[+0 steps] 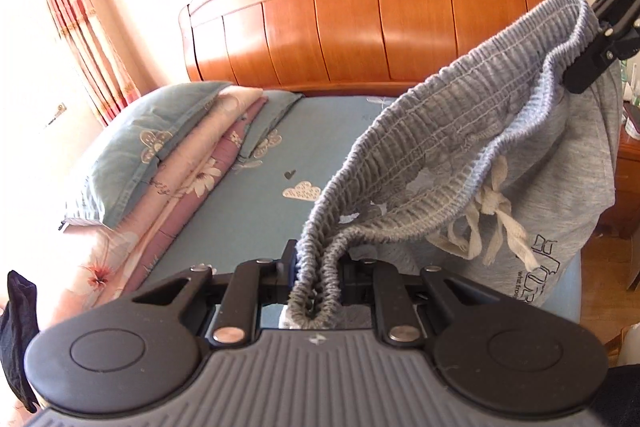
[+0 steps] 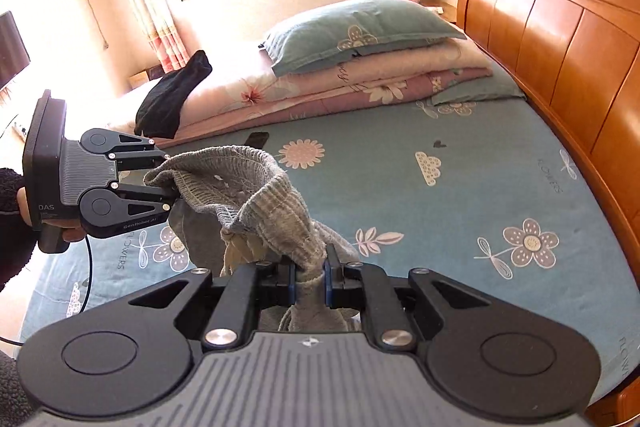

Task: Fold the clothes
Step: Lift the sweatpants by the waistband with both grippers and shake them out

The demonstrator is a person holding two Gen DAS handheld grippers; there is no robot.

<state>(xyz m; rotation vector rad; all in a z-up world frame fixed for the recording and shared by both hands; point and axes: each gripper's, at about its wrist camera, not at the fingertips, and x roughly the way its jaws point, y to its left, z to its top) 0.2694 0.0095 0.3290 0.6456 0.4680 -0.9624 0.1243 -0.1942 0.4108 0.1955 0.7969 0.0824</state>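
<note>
From the left wrist camera, a wooden headboard (image 1: 360, 11), a stack of folded quilts (image 1: 176, 171) topped by a pillow (image 1: 160, 131) and a checked curtain (image 1: 76, 7) ringed the blue floral sheet (image 1: 256, 203). The grey shorts (image 1: 460, 155) hung above the bed, waistband stretched up to the right, drawstring (image 1: 496, 211) dangling; the left gripper (image 1: 316, 267) was clamped narrow on the near end, the right gripper (image 1: 592, 39) pinching the far end. From the right wrist camera, a black garment (image 2: 172, 99) lay on the quilts; the waistband ran leftward from the right gripper (image 2: 310, 279) to the left gripper (image 2: 176, 183), held level by a hand (image 2: 68, 231)
</note>
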